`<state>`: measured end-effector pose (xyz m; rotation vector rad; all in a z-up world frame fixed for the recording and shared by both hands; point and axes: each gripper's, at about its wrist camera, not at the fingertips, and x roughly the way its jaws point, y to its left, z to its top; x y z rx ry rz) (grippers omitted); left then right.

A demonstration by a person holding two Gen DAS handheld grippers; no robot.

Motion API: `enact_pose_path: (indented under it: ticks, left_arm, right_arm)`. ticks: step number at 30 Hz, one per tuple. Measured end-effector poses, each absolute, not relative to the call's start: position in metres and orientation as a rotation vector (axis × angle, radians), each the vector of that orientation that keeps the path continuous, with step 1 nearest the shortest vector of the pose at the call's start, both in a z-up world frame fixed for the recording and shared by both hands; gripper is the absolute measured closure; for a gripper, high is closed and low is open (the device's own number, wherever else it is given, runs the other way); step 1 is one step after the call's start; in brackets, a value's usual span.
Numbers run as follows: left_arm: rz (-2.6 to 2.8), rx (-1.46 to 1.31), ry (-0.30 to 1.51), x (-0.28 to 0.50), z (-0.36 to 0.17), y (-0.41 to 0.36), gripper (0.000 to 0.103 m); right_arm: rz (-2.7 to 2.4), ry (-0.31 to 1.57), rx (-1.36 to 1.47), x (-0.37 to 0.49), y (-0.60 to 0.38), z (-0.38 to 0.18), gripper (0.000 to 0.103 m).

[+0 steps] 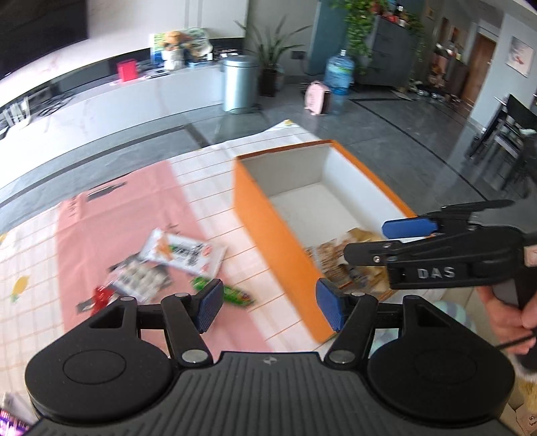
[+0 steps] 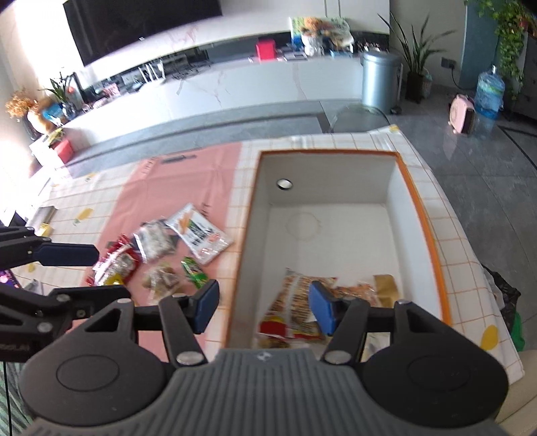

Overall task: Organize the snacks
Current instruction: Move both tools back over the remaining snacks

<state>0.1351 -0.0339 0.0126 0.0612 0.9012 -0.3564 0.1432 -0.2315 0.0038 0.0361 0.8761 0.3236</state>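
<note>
Table [image 2: 446, 234], checked cloth with pink mat [image 2: 188, 181]; orange box [image 2: 419, 214], white inside, snack packets [image 2: 295, 302] lying at its near end; loose snack pile [image 2: 167, 248] on the mat left of the box; left gripper [image 1: 268, 307] and right gripper [image 2: 263, 307], both jaws apart, holding nothing

Grey bin [image 2: 381, 78], water jug [image 2: 490, 94], television [image 2: 134, 23]

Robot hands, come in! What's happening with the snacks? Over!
Left gripper open, empty. Right gripper open, empty. Some snack packets in orange box; loose snack pile waits on table. Path clear.
</note>
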Motion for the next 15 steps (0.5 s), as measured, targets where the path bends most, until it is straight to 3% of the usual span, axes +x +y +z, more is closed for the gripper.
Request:
enact_pose_path:
  ticks: [15]
  left_arm:
    - [-0.208,-0.017,0.980,0.115,-0.012,0.066,0.029]
  right_arm:
    - [0.383,0.742,-0.004,0.096,-0.125,-0.029,0.042]
